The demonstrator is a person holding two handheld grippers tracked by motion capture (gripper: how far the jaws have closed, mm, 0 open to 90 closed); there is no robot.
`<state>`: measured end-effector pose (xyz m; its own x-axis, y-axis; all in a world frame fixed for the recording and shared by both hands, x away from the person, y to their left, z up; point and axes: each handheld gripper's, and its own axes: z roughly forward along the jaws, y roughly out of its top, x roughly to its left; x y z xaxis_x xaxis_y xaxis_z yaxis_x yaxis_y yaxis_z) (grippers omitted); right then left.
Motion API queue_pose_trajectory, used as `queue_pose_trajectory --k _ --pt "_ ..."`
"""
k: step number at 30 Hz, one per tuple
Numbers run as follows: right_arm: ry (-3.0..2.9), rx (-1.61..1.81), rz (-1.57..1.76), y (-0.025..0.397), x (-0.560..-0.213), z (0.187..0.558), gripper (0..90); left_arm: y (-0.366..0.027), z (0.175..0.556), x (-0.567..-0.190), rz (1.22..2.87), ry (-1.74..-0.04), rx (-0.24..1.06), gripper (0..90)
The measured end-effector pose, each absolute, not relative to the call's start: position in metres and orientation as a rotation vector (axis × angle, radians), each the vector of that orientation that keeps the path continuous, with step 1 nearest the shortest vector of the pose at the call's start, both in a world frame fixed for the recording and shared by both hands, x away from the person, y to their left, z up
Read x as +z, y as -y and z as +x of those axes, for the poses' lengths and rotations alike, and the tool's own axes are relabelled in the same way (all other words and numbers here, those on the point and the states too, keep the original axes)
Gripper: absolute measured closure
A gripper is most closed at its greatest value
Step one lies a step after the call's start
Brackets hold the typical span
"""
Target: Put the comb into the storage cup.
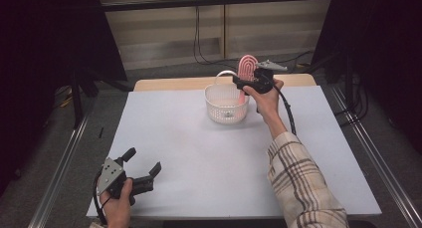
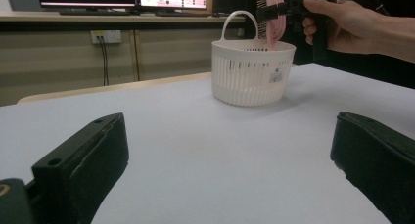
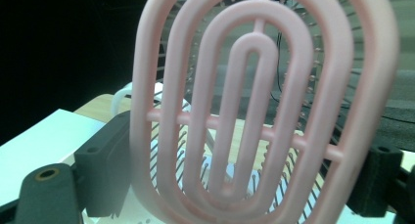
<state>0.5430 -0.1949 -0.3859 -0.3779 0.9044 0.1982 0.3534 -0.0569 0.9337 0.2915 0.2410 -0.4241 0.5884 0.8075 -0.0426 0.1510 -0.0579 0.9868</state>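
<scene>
A pink vented hairbrush [image 1: 247,65] stands upright over the right rim of a white slatted basket [image 1: 225,106], its handle reaching down inside. My right gripper [image 1: 248,83] is shut on the brush just below its head. In the right gripper view the brush head [image 3: 264,101] stands between both black jaws, with the basket's handle [image 3: 120,99] behind it. My left gripper [image 1: 145,164] rests open near the table's front left corner, nothing between its jaws. The left gripper view looks across the table at the basket [image 2: 253,73], the brush [image 2: 275,18] and the far hand [image 2: 342,23].
The basket stands at the back middle of a white sheet [image 1: 199,148] that covers the table. A strip of wooden tabletop [image 1: 169,83] shows behind it. Metal rails [image 1: 64,153] run along both sides. Cables [image 1: 199,39] hang at the back wall.
</scene>
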Motion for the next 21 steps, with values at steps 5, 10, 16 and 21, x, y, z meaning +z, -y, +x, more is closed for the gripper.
queue_pose_trajectory --k 5,10,16,21 --pt "-1.723 1.443 1.346 0.1958 -0.3865 0.5434 14.6 -0.2415 0.2916 -0.4241 1.562 -0.835 0.651 1.0" --pt "-1.724 1.436 1.346 0.1959 -0.3864 0.5431 13.6 -0.2409 0.2916 -0.4238 1.564 -0.830 0.652 1.0" --pt "-1.725 1.428 1.338 0.1964 -0.3855 0.5423 9.2 -0.2407 0.2918 -0.4237 1.565 -0.830 0.652 1.0" --pt "-1.715 1.422 1.344 0.1971 -0.3844 0.5417 6.9 -0.2409 0.2917 -0.4237 1.566 -0.830 0.655 1.0"
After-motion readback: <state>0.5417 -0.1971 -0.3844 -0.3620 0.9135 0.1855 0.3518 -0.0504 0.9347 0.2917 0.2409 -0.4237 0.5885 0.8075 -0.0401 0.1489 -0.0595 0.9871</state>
